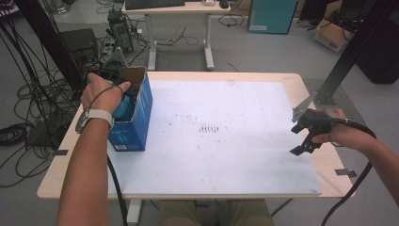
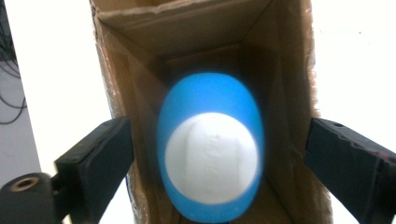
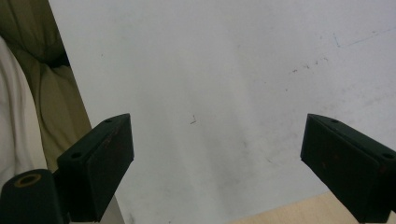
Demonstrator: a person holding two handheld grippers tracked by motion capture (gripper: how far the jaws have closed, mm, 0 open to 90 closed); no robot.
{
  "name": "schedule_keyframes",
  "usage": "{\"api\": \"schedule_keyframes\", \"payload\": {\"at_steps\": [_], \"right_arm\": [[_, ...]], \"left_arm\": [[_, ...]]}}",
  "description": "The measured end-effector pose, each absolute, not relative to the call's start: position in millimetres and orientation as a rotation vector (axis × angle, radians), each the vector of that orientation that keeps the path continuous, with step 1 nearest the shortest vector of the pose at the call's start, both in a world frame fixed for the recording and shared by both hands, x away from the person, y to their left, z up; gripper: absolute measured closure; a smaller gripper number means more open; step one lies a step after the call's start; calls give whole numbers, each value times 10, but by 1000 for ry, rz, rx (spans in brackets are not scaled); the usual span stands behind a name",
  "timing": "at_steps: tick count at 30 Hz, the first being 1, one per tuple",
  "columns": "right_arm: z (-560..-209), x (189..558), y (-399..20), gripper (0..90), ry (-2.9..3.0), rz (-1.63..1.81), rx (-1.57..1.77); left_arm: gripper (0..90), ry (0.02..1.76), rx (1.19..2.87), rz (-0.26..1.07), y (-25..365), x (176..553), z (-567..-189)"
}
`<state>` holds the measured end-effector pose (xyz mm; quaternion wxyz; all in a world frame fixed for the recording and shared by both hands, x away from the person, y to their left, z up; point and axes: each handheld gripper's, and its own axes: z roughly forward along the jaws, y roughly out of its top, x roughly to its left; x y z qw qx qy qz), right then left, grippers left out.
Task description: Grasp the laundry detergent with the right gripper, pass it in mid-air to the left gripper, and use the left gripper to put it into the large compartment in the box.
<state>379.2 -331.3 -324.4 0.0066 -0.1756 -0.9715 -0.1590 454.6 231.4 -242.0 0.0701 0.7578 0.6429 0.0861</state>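
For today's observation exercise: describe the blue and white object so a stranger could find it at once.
Start at the white mat on the table, then go to the open blue box standing at its left edge. Inside it, between the left gripper's open jaws, lies the blue oval object, the only thing there, with a white round face.

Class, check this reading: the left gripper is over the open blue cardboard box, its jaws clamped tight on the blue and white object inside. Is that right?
Not quite. The left gripper is over the open blue cardboard box, but its jaws are not clamped: in the left gripper view they stand wide apart, outside the box walls, clear of the blue and white object inside.
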Motion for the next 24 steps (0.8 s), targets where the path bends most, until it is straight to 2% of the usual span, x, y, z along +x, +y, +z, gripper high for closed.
{"api": "schedule_keyframes", "payload": {"at_steps": [13,24], "right_arm": [[-3146,3774,-3339,96,-3049,-517,-554],[-3083,3774,-3363,96,-3052,-531,-568]], "left_arm": [[73,1743,2296,362,2160,4418,-1891],[72,1460,2435,405,1649,4323,-1494]]}}
